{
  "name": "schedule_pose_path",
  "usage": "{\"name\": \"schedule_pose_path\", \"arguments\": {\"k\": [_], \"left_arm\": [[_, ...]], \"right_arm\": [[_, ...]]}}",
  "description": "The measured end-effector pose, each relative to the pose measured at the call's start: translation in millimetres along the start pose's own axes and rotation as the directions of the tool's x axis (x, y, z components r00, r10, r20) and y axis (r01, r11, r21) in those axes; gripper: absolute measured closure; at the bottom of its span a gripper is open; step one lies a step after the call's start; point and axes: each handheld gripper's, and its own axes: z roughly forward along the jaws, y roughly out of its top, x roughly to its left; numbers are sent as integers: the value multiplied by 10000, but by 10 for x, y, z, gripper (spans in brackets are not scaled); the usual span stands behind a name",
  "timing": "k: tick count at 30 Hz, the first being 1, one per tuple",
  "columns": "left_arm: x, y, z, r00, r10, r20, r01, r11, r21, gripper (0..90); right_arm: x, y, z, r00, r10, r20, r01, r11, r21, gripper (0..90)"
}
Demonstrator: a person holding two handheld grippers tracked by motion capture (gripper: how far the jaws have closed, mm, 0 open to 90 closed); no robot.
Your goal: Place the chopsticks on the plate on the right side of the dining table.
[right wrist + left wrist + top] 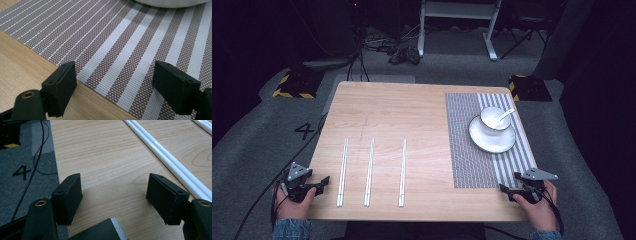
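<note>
Three pairs of white chopsticks lie on the wooden table [387, 110]: a left pair [343, 171], a middle pair [369, 171] and a right pair [402, 171]. On the striped placemat [472, 160] stands a white plate [492, 136] with a white bowl [494, 119] and a spoon [505, 114] in it. My left gripper [324, 182] rests at the table's front left corner, open and empty; in its own view the left chopsticks [170, 160] run just past its right jaw. My right gripper [506, 189] sits at the front right, open above the placemat's [130, 50] near edge.
The floor around the table is grey carpet with cables [362, 65], a painted number 4 [304, 131] and yellow-black striped blocks [294, 86]. A white table frame [457, 25] stands behind. The plate's rim [172, 3] shows at the top of the right gripper view.
</note>
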Motion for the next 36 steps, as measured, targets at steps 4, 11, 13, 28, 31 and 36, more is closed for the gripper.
{"name": "schedule_pose_path", "arguments": {"k": [4,11,13,28,31,36], "left_arm": [[1,1,0,10000,3,5,-3,10000,7,283],[0,-4,-3,10000,21,13,-21,10000,-5,283],[0,-4,-3,10000,22,10,-22,10000,-6,283],[-34,7,-1,10000,-58,-53,59,10000,77,280],[-39,5,-3,10000,-74,-65,75,9999,67,280],[-39,5,-2,10000,-66,-56,67,10000,67,278]], "right_arm": [[28,12,7,10000,-46,22,47,10000,-65,244],[98,116,-31,9997,131,184,-129,9999,-103,292],[171,215,-54,9999,103,51,-102,9996,-253,321],[830,976,311,9835,-1533,-957,1543,9880,28,315],[964,1091,406,9761,-1690,-1365,1715,9852,66,327],[1170,1270,522,9696,-1729,-1732,1755,9845,-1,314]]}}
